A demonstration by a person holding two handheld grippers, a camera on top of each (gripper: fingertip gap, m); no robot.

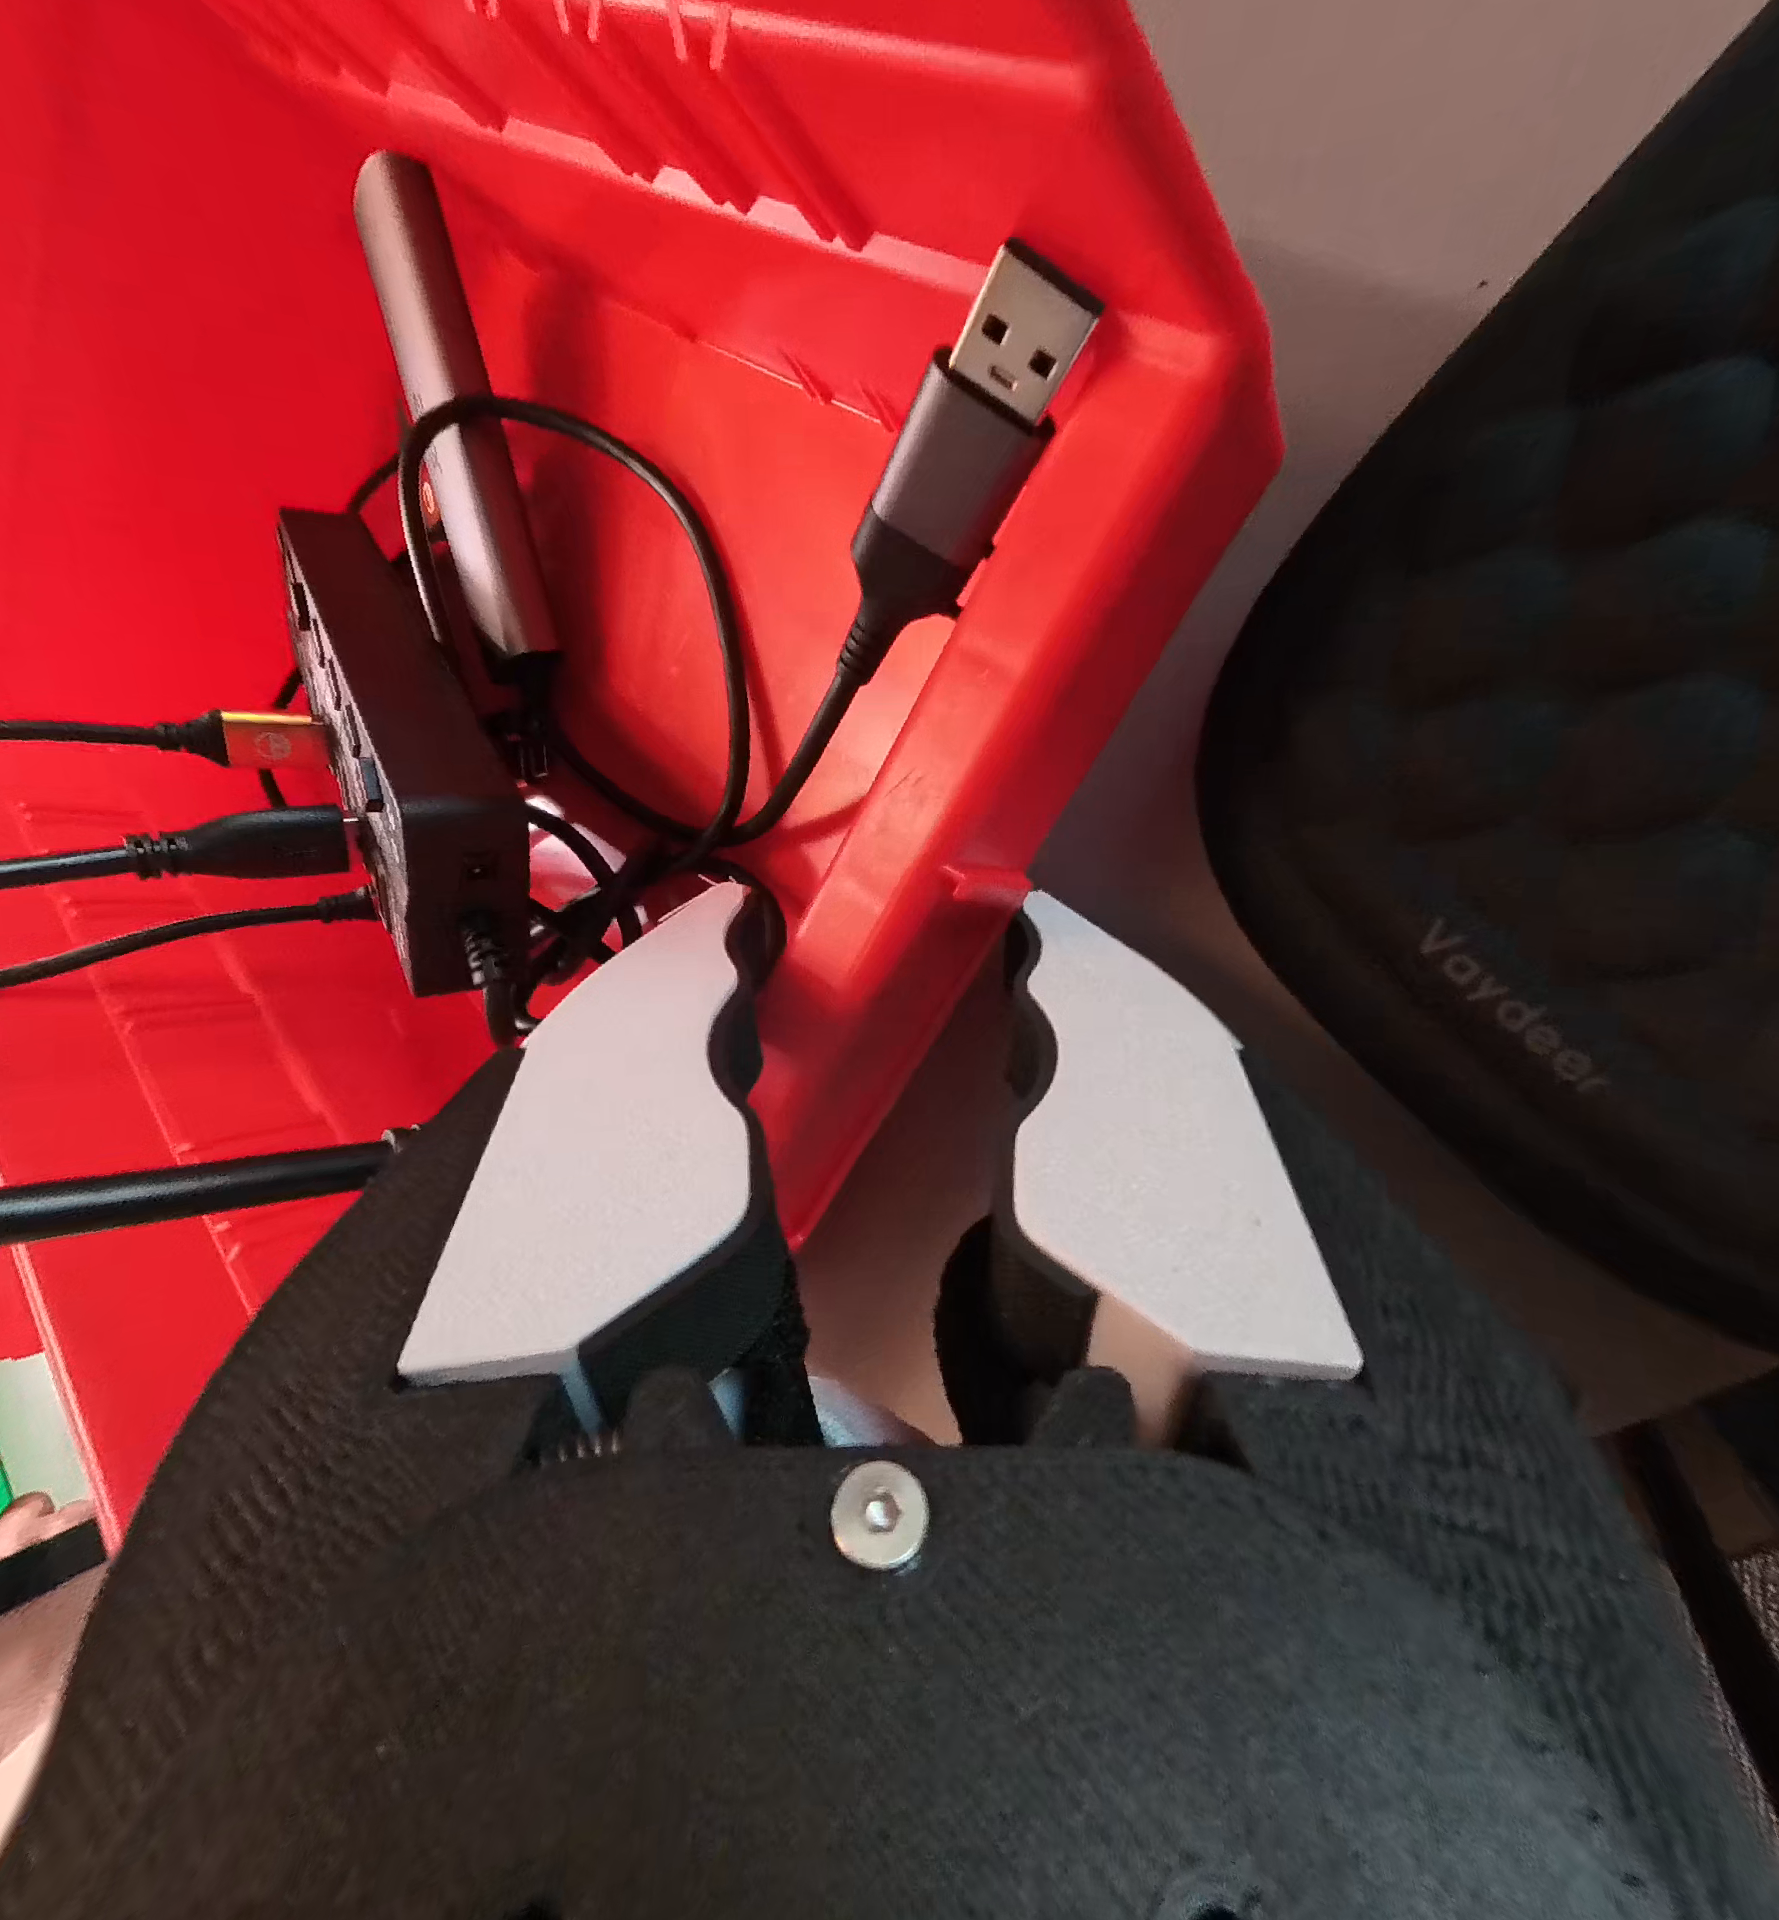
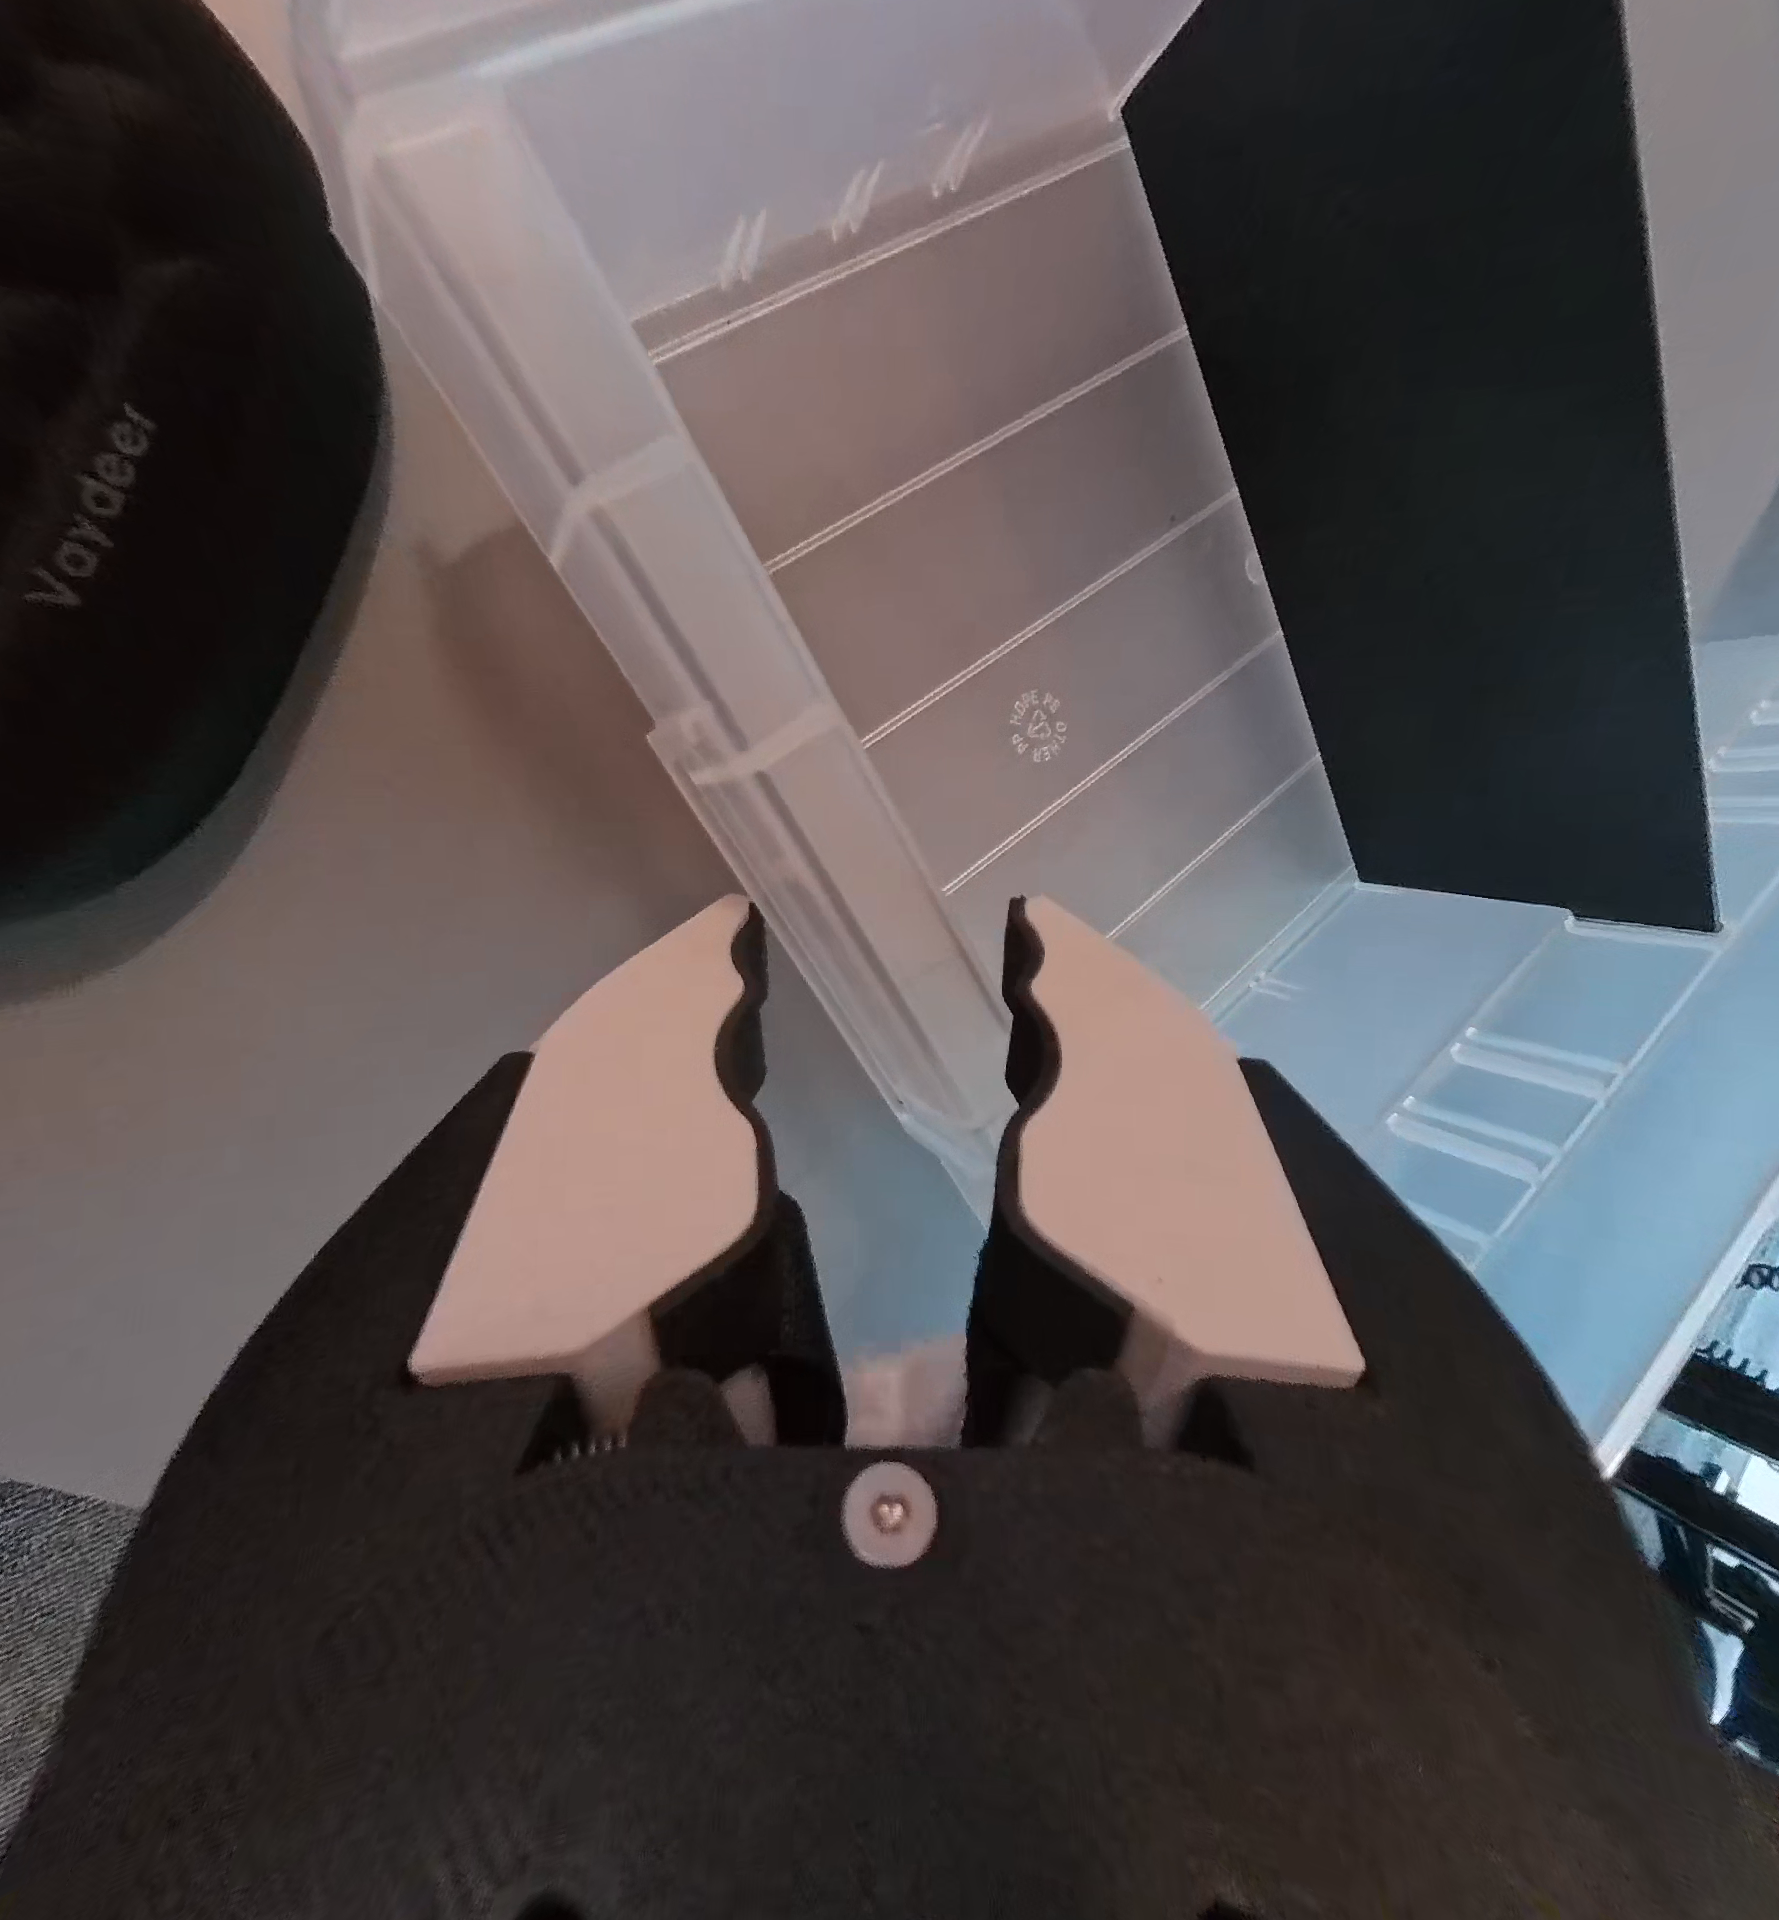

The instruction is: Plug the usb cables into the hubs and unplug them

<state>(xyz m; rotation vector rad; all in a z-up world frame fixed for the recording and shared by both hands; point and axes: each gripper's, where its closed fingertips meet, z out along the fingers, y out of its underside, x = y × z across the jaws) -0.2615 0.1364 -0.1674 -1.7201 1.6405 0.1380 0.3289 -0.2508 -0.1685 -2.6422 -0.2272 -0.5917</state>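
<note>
Straddling the red bin's [image 1: 1051,665] wall, the left hand-held gripper [image 1: 880,914] is open, one finger inside, one outside. Inside the bin a black hub [image 1: 397,748] has three cables [image 1: 241,842] plugged into its side; a grey hub [image 1: 449,416] lies behind it. A loose USB plug [image 1: 978,416] leans on the wall, unplugged. The right hand-held gripper [image 2: 883,914], also open and empty, straddles the clear bin's [image 2: 760,748] wall; a black box [image 2: 1436,468] sits inside. A black cushion [image 2: 116,468] rests on the tabletop [image 2: 241,1091].
</note>
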